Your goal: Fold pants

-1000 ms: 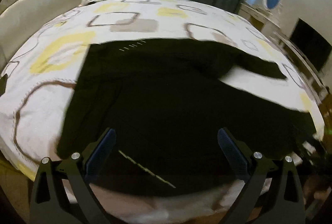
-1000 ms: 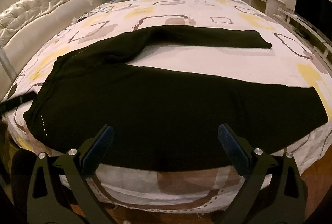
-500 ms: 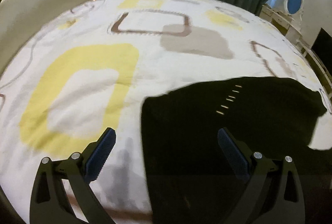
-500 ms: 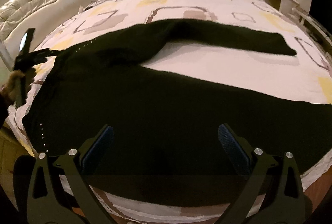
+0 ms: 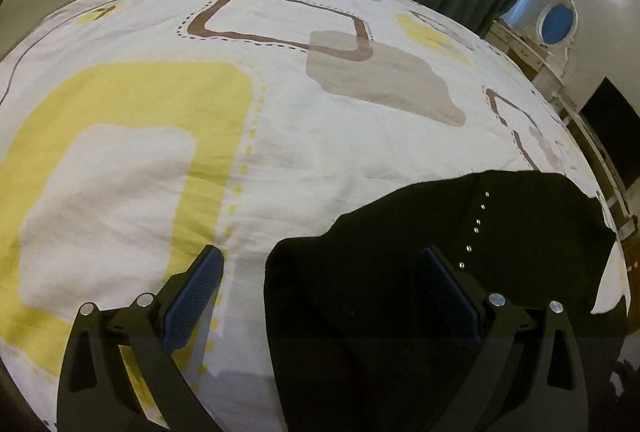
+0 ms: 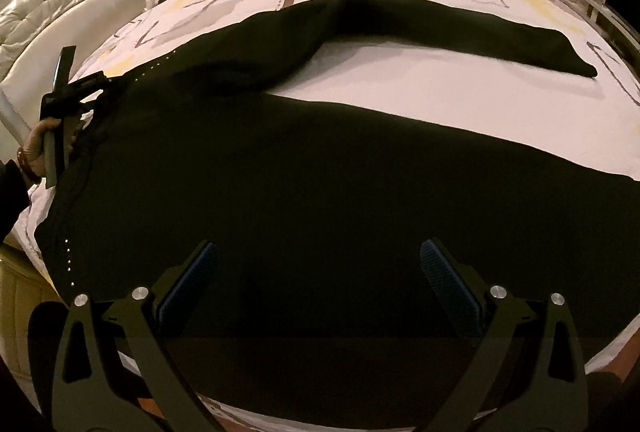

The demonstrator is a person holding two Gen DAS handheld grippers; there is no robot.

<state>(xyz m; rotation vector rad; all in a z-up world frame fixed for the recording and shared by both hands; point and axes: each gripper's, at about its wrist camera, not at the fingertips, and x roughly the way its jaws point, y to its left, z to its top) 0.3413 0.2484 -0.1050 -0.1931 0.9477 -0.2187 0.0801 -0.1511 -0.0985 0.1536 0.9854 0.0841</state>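
1. Two tongs are in your hands, and both stand wide open with nothing between the pads.
2. Your left gripper [image 5: 320, 296] hovers low over the bed [image 5: 280, 120], pointing toward 12 o'clock; its left pad is over the bedspread and its right pad over a corner of the pants [image 5: 460, 272].
3. In the right wrist view your left hand [image 6: 38, 148] shows at 9 o'clock, fingers wrapped round the tool's handle, with the tool's tip at the waistband edge; you cannot tell from there whether it touches the cloth.
4. Your right gripper [image 6: 320, 286] hangs over the near leg of the pants [image 6: 320, 192], close to the bed's front edge, aimed at 12 o'clock.
5. The pants lie spread flat on the bed, waist toward 9 o'clock, the two legs splayed apart toward 3 o'clock, the far one ending near 2 o'clock.
6. Against half a second ago, your left gripper has come closer to the waistband corner, which now fills more of the view at 5 o'clock.
7. Your right gripper has eased forward: the pants look larger and your left hand sits lower in the frame.
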